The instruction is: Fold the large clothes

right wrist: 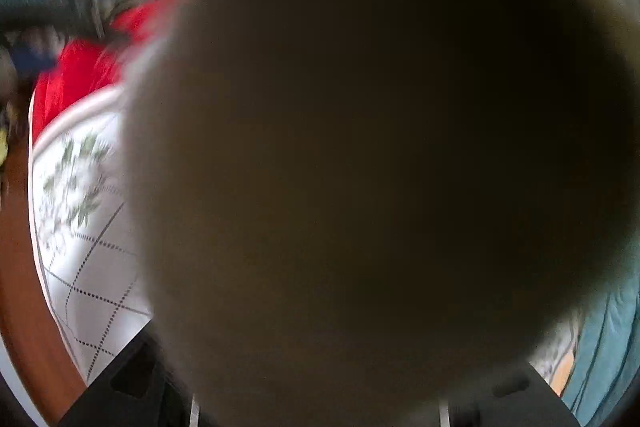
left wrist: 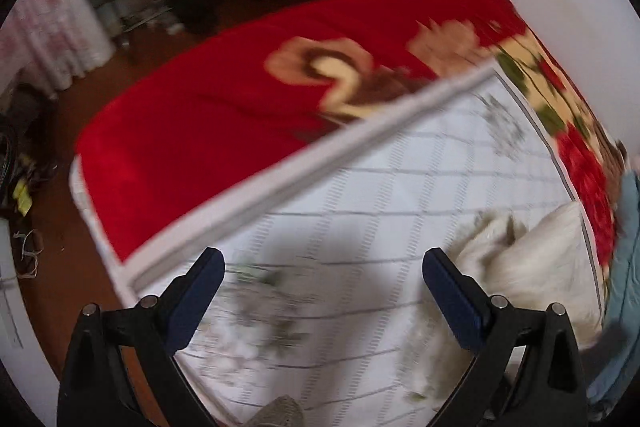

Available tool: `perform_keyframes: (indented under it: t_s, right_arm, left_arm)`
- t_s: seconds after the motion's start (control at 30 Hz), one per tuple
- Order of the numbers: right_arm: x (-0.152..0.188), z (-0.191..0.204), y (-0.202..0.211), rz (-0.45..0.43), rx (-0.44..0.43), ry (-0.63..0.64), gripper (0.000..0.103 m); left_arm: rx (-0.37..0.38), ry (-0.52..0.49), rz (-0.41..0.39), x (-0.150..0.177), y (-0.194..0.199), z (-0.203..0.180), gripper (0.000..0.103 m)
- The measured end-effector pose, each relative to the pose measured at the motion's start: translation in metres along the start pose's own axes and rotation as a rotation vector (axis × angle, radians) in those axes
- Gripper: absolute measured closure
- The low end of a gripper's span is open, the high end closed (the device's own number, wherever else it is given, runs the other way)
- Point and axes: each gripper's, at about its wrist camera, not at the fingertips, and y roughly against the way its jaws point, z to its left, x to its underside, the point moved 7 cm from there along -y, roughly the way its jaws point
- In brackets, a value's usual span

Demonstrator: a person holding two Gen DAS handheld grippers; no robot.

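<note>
While both views are blurred, these lines give only what can be read.

Left hand-held gripper [left wrist: 323, 269]: its jaws stand wide apart and hold nothing; the dark blue fingertips [left wrist: 212, 263] hang above the white quilted cover [left wrist: 360, 195] of the bed.

Right hand-held gripper: only dark parts of its body show at the lower edge of the right wrist view; a large pale cloth mass [right wrist: 380, 167] lies directly against the lens and hides the fingers, so I cannot tell if it is open or closed, or if it grips this cloth.

Task's thing: a cream fluffy garment [left wrist: 520, 259] lies in a heap on the white quilted cover, just to the right of the left hand-held gripper's right finger. I judge that the pale mass in the right wrist view is the same garment, but this is not certain.

Around the cover: a red flowered blanket [left wrist: 208, 115] lies beyond its white piped edge; a light blue cloth [left wrist: 624, 267] is at its far right side.

Step in hand, my judgement: spreading the garment before the first fold.

How to do it well: take one edge or corner with the free left hand-held gripper, pull it flat on the cover, and hold the two corners level so the fold line stays straight.

Containers: none can be seen in either view.
</note>
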Motion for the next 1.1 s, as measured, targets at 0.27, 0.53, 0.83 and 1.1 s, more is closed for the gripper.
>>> perform_keyframes:
  t_s: [0.27, 0.53, 0.83, 1.1]
  right_arm:
    - [0.02, 0.03, 0.002, 0.031, -0.198, 0.111, 0.031]
    - [0.07, -0.021, 0.062, 0.133, -0.576, -0.303, 0.031]
    - [0.12, -0.155, 0.017, 0.17, -0.544, -0.904, 0.031]
    - [0.089, -0.142, -0.049, 0.299, -0.524, -0.873, 0.061]
  left_arm:
    - [0.085, -0.034, -0.02, -0.018, 0.022, -0.014, 0.001]
    - [0.163, -0.282, 0.07, 0.011, -0.011, -0.117, 0.001]
    - [-0.099, -0.416, 0.316, 0.142, -0.11, -0.078, 0.001]
    - [-0.063, -0.41, 0.212, 0.094, -0.047, -0.101, 0.001]
